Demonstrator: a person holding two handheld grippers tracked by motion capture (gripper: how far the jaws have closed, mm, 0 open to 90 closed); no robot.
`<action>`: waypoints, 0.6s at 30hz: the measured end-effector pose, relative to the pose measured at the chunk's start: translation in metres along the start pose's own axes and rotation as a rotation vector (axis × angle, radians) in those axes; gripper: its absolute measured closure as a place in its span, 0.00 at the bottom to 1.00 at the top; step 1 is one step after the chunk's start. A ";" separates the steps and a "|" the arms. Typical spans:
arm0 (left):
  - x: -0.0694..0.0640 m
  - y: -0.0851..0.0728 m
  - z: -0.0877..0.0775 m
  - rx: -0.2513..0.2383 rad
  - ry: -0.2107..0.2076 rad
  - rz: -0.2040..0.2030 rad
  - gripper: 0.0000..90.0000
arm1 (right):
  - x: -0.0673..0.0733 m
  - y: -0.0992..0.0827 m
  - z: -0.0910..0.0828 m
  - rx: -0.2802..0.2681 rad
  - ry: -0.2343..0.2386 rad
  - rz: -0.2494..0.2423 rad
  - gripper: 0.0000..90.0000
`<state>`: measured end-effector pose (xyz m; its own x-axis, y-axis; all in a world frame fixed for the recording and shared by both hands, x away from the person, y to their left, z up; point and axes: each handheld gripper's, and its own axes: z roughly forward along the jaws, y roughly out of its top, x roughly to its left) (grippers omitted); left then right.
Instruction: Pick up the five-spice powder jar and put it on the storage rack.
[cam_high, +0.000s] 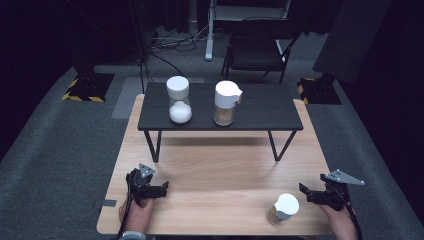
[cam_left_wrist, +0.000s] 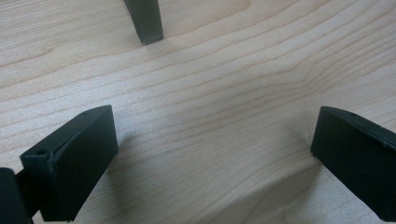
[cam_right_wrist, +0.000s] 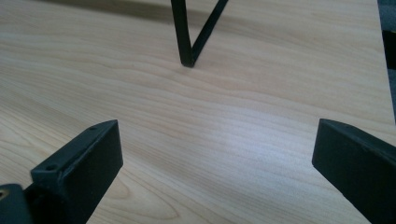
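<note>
Room dark, walls black. Floor grey carpet (cam_high: 60, 145). Light wood table (cam_high: 220, 170) in the middle w/ a low black shelf (cam_high: 260, 107) on thin angled legs standing on it. Behind: black folding chair (cam_high: 257, 47), white stand leg (cam_high: 210, 35), cables (cam_high: 172, 40) on the floor. Two black bases w/ yellow-black hazard tape, left (cam_high: 87, 87) & right (cam_high: 315, 90). Light from above, table brightest.
</note>
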<state>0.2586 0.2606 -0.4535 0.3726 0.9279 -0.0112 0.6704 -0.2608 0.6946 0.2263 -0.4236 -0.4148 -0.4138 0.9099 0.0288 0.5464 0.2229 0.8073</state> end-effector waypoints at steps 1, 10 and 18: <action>0.000 0.000 0.000 0.001 0.000 0.000 0.00 | 0.001 0.001 -0.002 -0.003 0.001 0.001 0.02; 0.000 0.000 0.000 0.000 0.000 0.000 0.00 | 0.010 0.010 -0.015 -0.038 0.007 -0.005 0.02; 0.000 0.000 0.000 0.000 0.000 0.000 0.00 | 0.020 0.016 -0.029 -0.081 0.029 -0.014 0.02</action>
<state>0.2586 0.2606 -0.4534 0.3728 0.9278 -0.0109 0.6705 -0.2613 0.6944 0.2057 -0.4125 -0.3839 -0.4429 0.8960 0.0335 0.4801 0.2054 0.8528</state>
